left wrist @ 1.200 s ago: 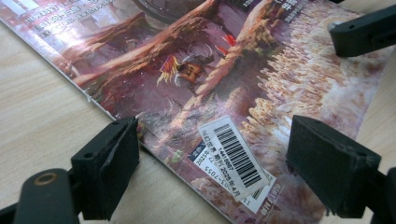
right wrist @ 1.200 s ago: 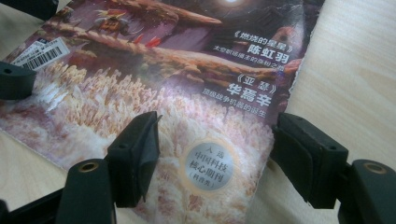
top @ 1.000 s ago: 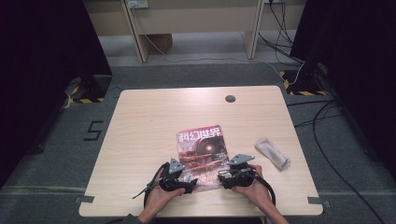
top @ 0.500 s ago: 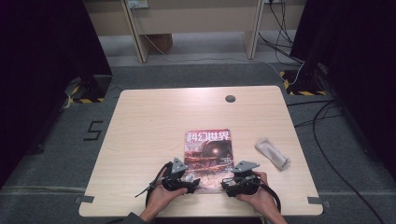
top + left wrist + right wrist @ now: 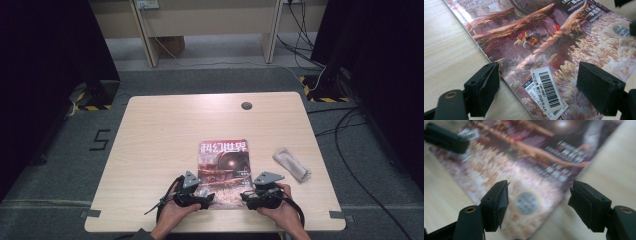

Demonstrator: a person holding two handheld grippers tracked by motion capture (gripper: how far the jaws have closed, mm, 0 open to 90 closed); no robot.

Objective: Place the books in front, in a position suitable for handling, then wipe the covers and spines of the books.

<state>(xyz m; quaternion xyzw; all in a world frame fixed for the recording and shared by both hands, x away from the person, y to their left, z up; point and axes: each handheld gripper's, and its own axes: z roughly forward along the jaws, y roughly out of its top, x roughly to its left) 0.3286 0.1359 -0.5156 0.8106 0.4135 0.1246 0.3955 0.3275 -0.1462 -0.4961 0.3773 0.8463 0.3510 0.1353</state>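
Note:
A magazine with a reddish sci-fi cover lies flat near the table's front edge. My left gripper is open at its near left corner. In the left gripper view the left gripper has its jaws spread wide over the magazine, on either side of a white barcode sticker. My right gripper is open at the near right corner. In the right gripper view the right gripper straddles the blurred magazine around a round silver sticker. Neither holds anything.
A grey folded cloth lies to the right of the magazine. A dark round cable hole sits near the table's far edge. The left gripper's jaw crosses the top left of the right gripper view.
The magazine has turned from a slight tilt to nearly square with the table and shifted a little right. Both grippers have drawn slightly back toward the front edge, still open.

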